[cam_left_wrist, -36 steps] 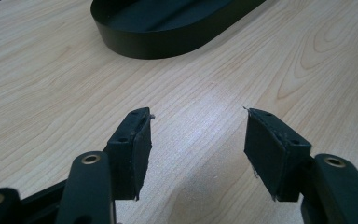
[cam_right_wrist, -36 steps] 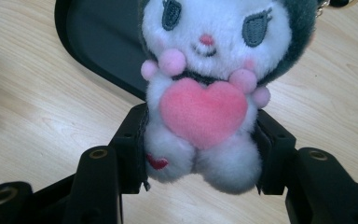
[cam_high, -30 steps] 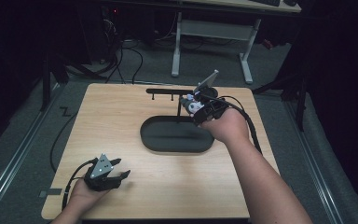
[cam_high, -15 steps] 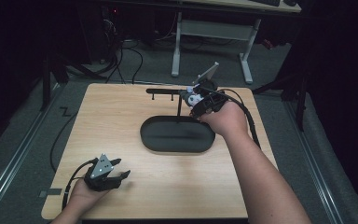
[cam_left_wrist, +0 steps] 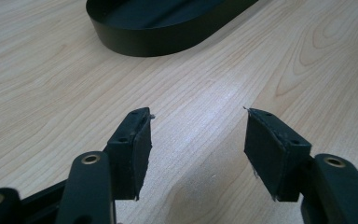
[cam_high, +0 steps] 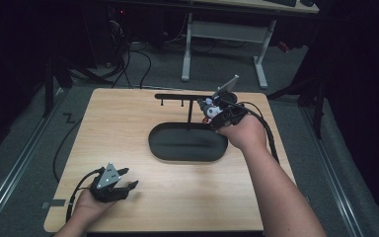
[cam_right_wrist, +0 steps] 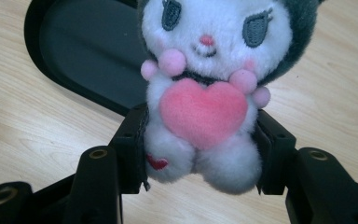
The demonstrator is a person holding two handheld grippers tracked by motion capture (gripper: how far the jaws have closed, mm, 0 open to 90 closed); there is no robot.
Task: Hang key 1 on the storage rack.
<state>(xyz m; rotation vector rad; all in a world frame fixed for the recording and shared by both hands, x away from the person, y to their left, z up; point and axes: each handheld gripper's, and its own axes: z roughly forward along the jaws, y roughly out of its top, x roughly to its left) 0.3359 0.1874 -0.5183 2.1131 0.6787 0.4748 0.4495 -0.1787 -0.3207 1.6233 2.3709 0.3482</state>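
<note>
Right gripper (cam_right_wrist: 200, 154): pinching plush toy (cam_right_wrist: 205, 88), risen slightly toward, probably, the hook rack (cam_high: 187, 97); left gripper (cam_left_wrist: 196, 149) spread, idle.

Your right gripper (cam_right_wrist: 200, 154): black jaws around white plush toy (cam_right_wrist: 207, 88) with dark grey hood, grey stitched eyes, pink nose, pink paws, pink heart on chest, small red heart on leg. Oval tray (cam_high: 187, 142): matte black. Table (cam_high: 128, 128): pale wood, visible grain. Your left gripper (cam_left_wrist: 196, 140): black, brass-coloured screws, grey plate on top. Rack (cam_high: 182, 97): black.
</note>
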